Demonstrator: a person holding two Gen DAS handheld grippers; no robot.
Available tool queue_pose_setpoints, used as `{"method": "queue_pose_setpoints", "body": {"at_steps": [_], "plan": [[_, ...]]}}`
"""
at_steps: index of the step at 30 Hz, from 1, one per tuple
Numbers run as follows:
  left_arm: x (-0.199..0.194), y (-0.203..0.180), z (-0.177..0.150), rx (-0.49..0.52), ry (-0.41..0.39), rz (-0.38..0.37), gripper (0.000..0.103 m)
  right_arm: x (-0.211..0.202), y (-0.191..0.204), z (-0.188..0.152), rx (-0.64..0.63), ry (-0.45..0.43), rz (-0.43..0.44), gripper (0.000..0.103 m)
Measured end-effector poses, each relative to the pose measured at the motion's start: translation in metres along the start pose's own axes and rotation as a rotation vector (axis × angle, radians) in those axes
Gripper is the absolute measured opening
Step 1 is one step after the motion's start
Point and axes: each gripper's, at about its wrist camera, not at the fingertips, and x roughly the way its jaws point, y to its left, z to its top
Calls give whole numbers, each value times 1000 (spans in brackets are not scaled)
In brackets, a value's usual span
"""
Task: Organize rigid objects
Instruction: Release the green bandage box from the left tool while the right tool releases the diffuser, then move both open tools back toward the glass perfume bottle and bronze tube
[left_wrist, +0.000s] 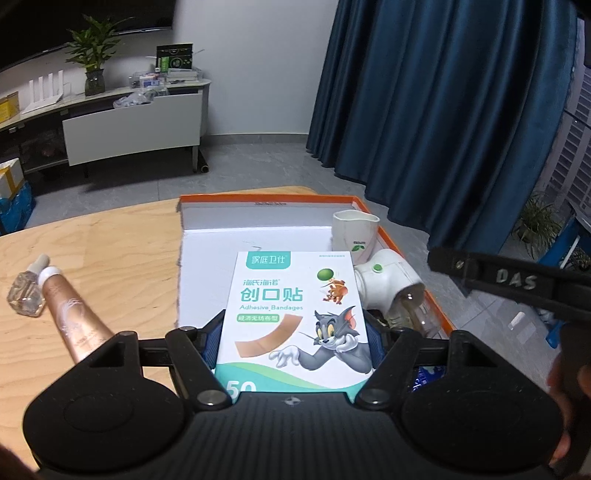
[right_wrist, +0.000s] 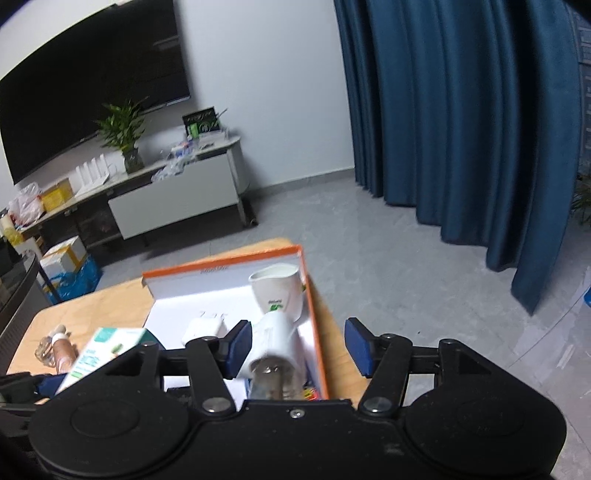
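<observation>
My left gripper (left_wrist: 293, 343) is shut on a white and teal adhesive bandage box (left_wrist: 295, 314), held over the near end of an open orange-rimmed box (left_wrist: 266, 199). Inside that box stand a white cup (left_wrist: 354, 232) and a white device with a clear bulb end (left_wrist: 391, 284), lying on its side. My right gripper (right_wrist: 300, 347) is open above the box's right wall; the white device (right_wrist: 275, 347) lies below, close to the left pad and far from the right one. The bandage box (right_wrist: 107, 350) shows at lower left in the right wrist view.
A rose-gold tube (left_wrist: 74, 314) and a small glass bottle (left_wrist: 26, 295) lie on the wooden table (left_wrist: 122, 236) left of the box. A small white adapter (right_wrist: 203, 328) lies in the box. Beyond the table are grey floor, a blue curtain (left_wrist: 443, 110) and a low cabinet (left_wrist: 133, 125).
</observation>
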Motion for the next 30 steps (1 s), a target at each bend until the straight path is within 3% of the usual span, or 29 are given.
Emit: {"method": "queue_pose_setpoints", "body": {"at_steps": [5, 7, 12, 30], "plan": [[12, -8, -2, 15, 24, -44, 72, -10, 2, 5, -15, -31, 2, 73], [8, -8, -4, 17, 13, -48, 86, -14, 4, 6, -26, -42, 6, 75], [-7, 4, -6, 2, -18, -25, 87, -17, 15, 8, -44, -39, 38, 78], [-63, 145, -25, -206, -43, 298, 96, 1, 136, -18, -248, 115, 269, 79]]}}
